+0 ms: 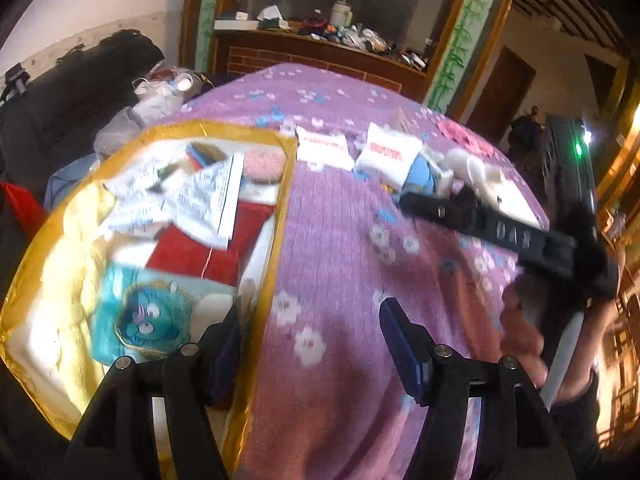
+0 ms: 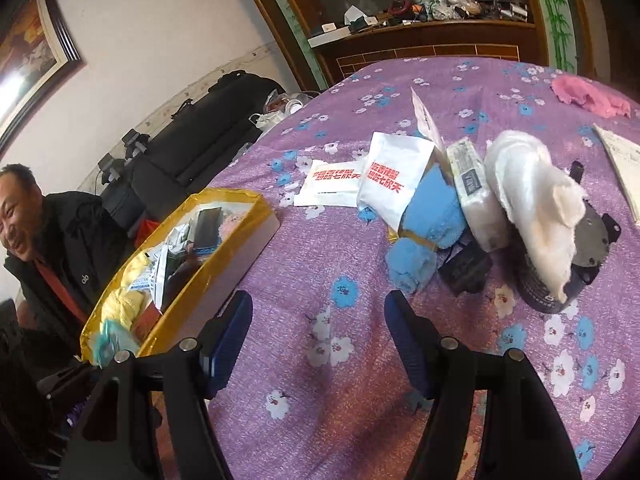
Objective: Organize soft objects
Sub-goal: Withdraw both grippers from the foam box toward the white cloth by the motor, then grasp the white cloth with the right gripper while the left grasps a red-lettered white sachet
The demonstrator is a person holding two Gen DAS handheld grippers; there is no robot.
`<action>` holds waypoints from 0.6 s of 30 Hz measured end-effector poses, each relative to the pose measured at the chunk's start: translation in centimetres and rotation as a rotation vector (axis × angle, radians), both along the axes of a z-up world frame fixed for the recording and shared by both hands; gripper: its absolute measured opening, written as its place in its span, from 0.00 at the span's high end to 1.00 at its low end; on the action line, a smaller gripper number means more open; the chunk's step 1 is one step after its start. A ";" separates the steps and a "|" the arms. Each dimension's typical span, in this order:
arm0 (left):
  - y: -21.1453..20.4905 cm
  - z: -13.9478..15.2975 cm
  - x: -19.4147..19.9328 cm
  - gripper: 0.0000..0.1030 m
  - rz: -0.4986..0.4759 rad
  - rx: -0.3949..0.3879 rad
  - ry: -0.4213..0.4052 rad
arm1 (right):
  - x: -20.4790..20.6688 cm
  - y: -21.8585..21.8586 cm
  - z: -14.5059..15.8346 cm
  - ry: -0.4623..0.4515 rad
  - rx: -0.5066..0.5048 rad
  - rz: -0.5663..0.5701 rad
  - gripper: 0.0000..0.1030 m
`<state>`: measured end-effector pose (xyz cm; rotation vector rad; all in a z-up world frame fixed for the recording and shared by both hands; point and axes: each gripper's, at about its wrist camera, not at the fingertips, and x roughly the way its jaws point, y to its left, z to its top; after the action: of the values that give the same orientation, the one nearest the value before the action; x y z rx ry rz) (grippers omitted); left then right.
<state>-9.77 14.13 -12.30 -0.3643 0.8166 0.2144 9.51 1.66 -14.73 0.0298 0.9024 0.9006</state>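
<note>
A gold-rimmed box sits at the left of a purple flowered tablecloth. It holds a teal cartoon cloth, a red cloth, a yellow cloth and papers. A pile lies further right: two white packets with red print, a blue towel, a white fluffy cloth. A pink cloth lies far right. My left gripper is open and empty at the box's near edge. My right gripper is open and empty, short of the pile; it also shows in the left wrist view.
A man in a black jacket sits left of the table beside a black sofa. A cluttered wooden shelf stands behind the table. A paper sheet lies at the far right. A black device lies under the fluffy cloth.
</note>
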 end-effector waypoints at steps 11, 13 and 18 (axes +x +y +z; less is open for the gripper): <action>-0.7 3.1 3.0 0.33 -0.056 -0.014 -0.060 | 3.0 -4.8 6.7 -0.015 0.036 -0.134 0.34; -1.1 3.4 3.8 0.33 -0.079 -0.024 -0.075 | 4.8 -5.0 7.9 -0.087 -0.031 -0.168 0.34; -2.2 3.9 5.8 0.33 -0.130 -0.002 -0.066 | 11.4 -5.6 5.1 0.012 -0.080 -0.252 0.36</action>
<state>-4.01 11.96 -8.44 -0.3171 0.7727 0.0798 20.95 -3.89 -9.58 0.0778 0.9221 0.6304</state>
